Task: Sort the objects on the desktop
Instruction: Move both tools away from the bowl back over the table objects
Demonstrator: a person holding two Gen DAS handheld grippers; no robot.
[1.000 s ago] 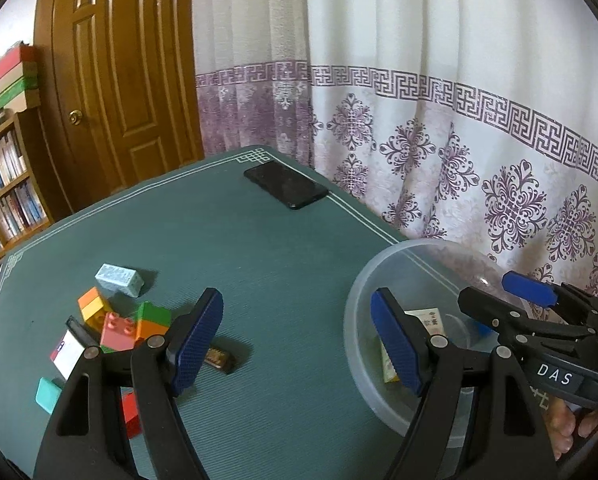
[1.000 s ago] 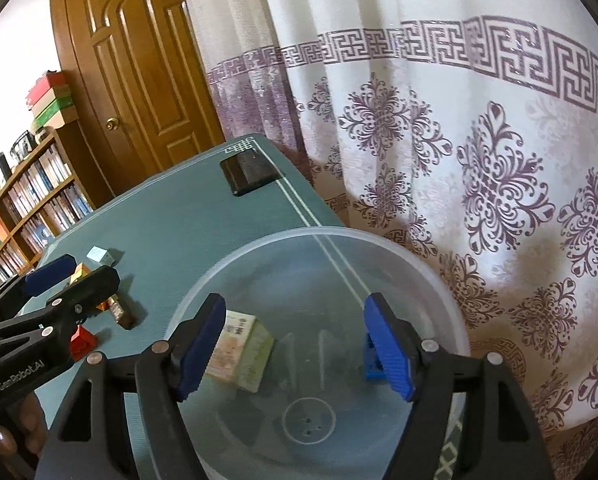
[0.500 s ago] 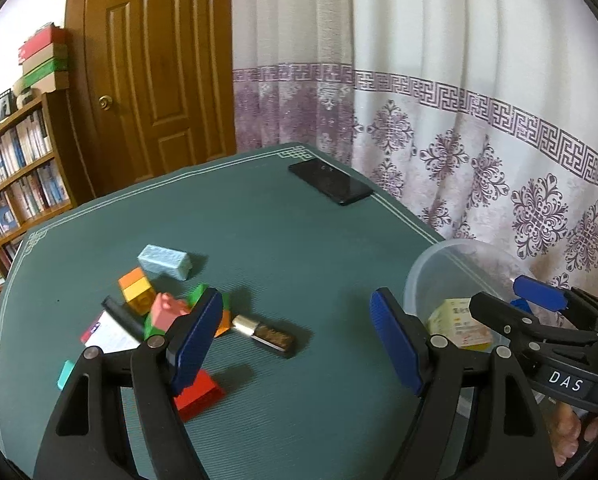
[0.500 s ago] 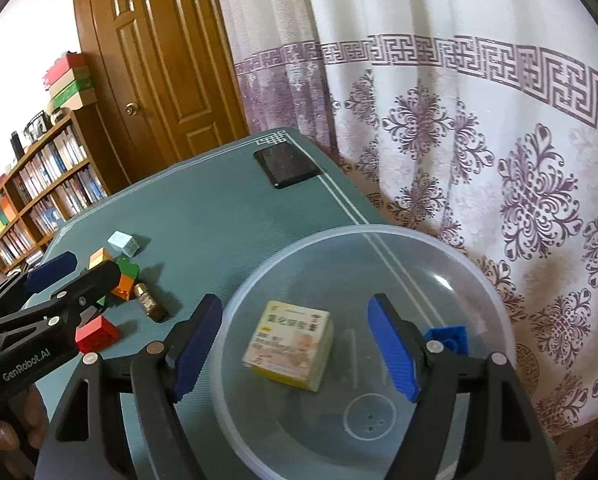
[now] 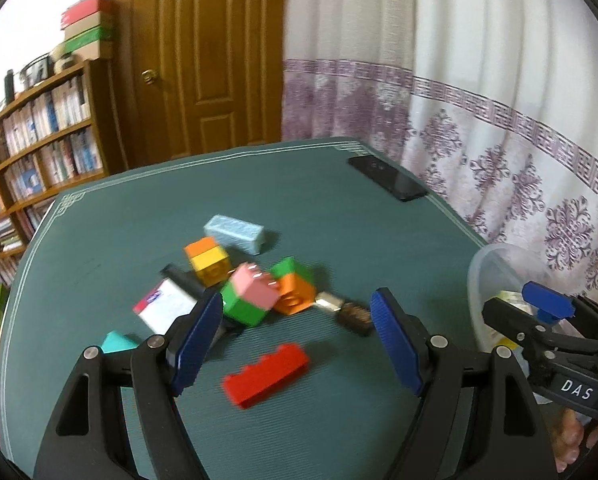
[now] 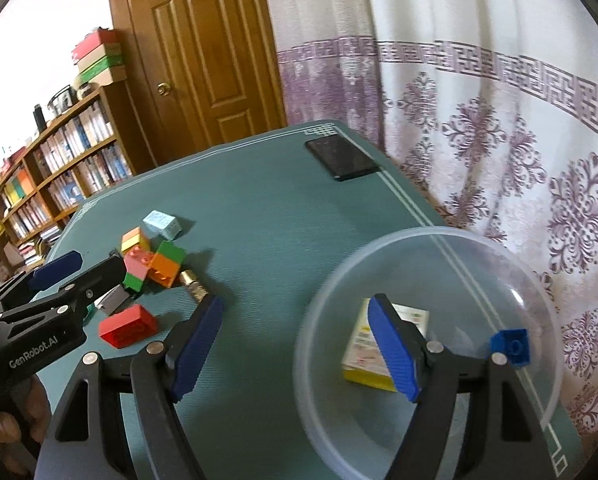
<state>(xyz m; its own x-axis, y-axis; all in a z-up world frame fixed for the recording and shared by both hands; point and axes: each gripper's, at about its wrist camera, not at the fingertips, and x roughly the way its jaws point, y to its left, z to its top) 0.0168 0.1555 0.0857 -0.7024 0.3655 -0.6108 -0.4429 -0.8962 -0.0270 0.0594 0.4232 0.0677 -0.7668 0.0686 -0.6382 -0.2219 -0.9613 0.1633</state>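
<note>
desk (image 5: pixel 319 208): covered by a dark green ribbed mat with a thin white border line
landmark: clear plastic bowl (image 6: pixel 439 240) at the mat's curtain-side edge
in the bowl: a yellow-and-white box (image 6: pixel 363 344) and a blue brick (image 6: pixel 511 346), apart from each other
away from the bowl: a cluster of bricks, with a red brick (image 5: pixel 267 374) nearest the camera and a pale blue block (image 5: pixel 235 234) farthest
far corner beyond the bowl: black phone (image 5: pixel 387 178) lying flat
room: brown panelled door (image 6: pixel 203 52), patterned white-and-purple curtain (image 6: pixel 479 92), bookshelf (image 5: pixel 39 136) full of books
left tongs (image 5: pixel 295 340): apart, empty, above the red brick
right tongs (image 6: pixel 295 350): apart, empty, one finger over the bowl
</note>
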